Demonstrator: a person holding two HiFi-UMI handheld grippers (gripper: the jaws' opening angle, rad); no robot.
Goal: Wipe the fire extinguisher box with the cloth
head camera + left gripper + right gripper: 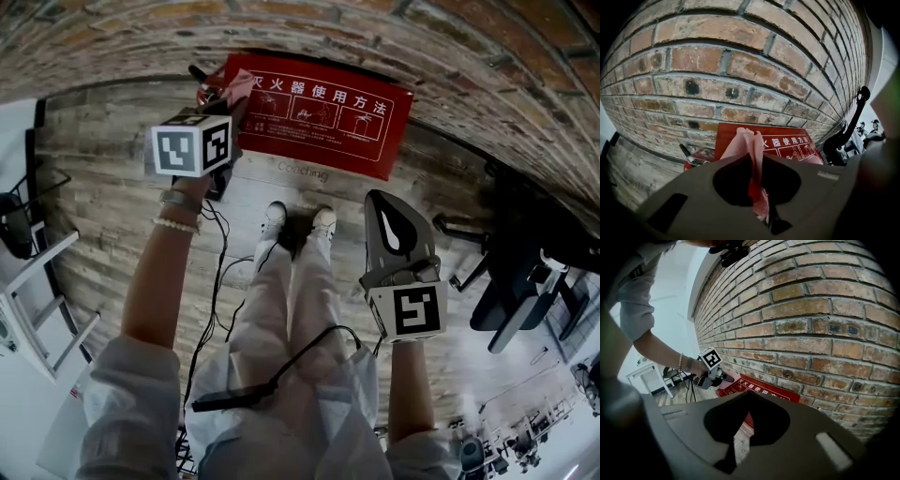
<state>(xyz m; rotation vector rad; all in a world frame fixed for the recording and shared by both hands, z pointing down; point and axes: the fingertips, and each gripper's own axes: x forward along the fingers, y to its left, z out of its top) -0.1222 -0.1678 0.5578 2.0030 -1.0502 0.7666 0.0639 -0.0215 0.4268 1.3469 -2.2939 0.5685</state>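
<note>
The red fire extinguisher box [319, 112] with white print lies at the foot of the brick wall, also showing in the left gripper view [790, 143] and the right gripper view [761, 391]. My left gripper [217, 98] hovers at the box's left end, shut on a pink cloth [210, 91]. In its own view the cloth [749, 150] stands bunched between the jaws, over the box's left part. My right gripper [380, 199] is held back from the box, above the wooden floor, shut with nothing in it. From the right gripper view [749, 393] the left gripper [710, 367] appears at the box's far end.
Brick wall [740, 70] rises right behind the box. A red item with a black lever [691, 157] sits left of the box. The person's shoes [298, 223] stand just before it. Black cables [217, 281] trail on the floor. White rack [37, 291] at left, black chair [520, 272] at right.
</note>
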